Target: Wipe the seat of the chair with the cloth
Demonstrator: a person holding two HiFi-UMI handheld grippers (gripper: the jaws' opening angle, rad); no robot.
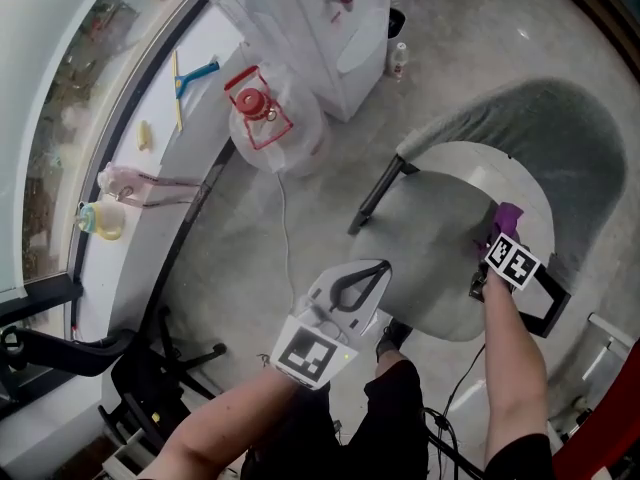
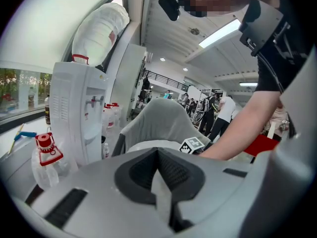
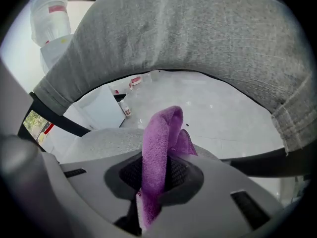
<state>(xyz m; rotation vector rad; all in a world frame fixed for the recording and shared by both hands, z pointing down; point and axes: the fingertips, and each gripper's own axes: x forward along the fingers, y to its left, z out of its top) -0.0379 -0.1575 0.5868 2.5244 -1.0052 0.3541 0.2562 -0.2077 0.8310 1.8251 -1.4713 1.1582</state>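
Observation:
A grey chair has a pale round seat (image 1: 440, 238) and a curved grey fabric backrest (image 1: 560, 138). My right gripper (image 1: 497, 236) is over the seat's right side, near the backrest, shut on a purple cloth (image 1: 507, 217). In the right gripper view the purple cloth (image 3: 158, 157) sticks up folded from between the jaws, with the backrest (image 3: 198, 38) arching above and the seat (image 3: 99, 140) just beyond. My left gripper (image 1: 378, 268) hovers at the seat's near left edge, shut and holding nothing. In the left gripper view the chair (image 2: 161, 123) stands ahead.
A white water dispenser (image 1: 335, 28) and a large clear water jug with a red cap (image 1: 270, 118) stand on the floor to the chair's left. A cable (image 1: 285, 223) trails across the floor. A window ledge (image 1: 150, 138) runs along the left. Black equipment legs (image 1: 150, 368) sit bottom left.

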